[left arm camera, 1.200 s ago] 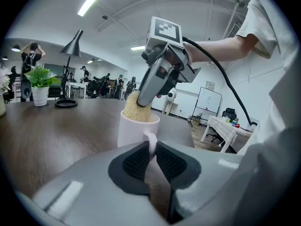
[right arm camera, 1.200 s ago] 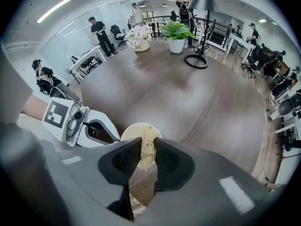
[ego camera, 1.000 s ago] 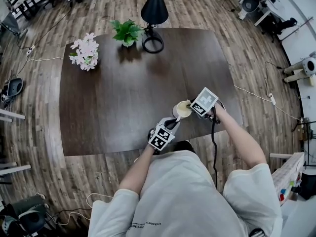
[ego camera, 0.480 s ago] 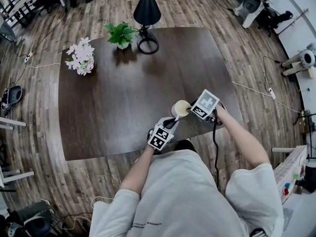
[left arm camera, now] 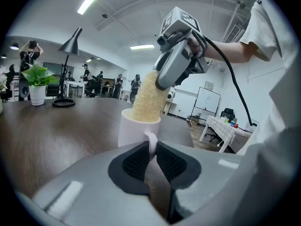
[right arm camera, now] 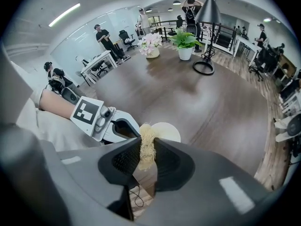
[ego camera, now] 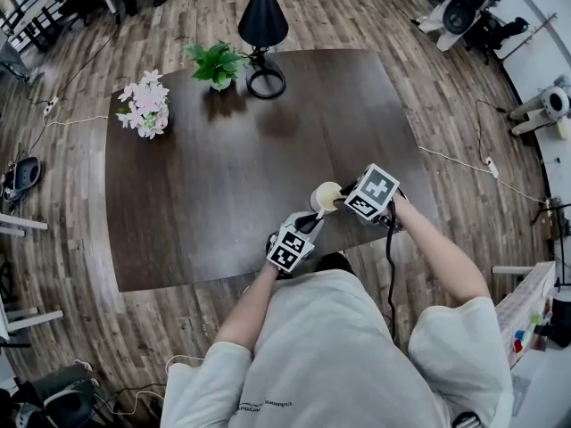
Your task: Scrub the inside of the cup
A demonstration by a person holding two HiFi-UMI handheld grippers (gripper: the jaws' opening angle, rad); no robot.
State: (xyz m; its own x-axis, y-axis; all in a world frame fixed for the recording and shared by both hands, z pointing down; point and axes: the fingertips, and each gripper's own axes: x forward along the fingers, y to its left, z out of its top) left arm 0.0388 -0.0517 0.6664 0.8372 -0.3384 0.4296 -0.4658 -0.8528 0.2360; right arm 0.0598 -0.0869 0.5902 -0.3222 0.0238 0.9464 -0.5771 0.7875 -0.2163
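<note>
white ceramic cup (left arm camera: 134,131), near edge of dark wooden tabletop (ego camera: 223,176), handle pinched by left hand-held gripper (left arm camera: 151,149); right hand-held gripper (right arm camera: 146,150), clamped on pale yellow fibrous scrubber (left arm camera: 146,98) dipped inside, has barely shifted since a second ago, so scrubbing is judged mid-stroke.

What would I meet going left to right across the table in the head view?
Pink flowers → green potted plant → black lamp → white cup.

The cup (left arm camera: 133,128) looked smooth, white, faintly glossy ceramic. The scrubber (left arm camera: 147,98) was coarse and fibrous. The surface (ego camera: 223,176) was dark satin wood. My left hand-held gripper (left arm camera: 151,147) was matt grey plastic, with ribbed black pads (left arm camera: 136,163).
</note>
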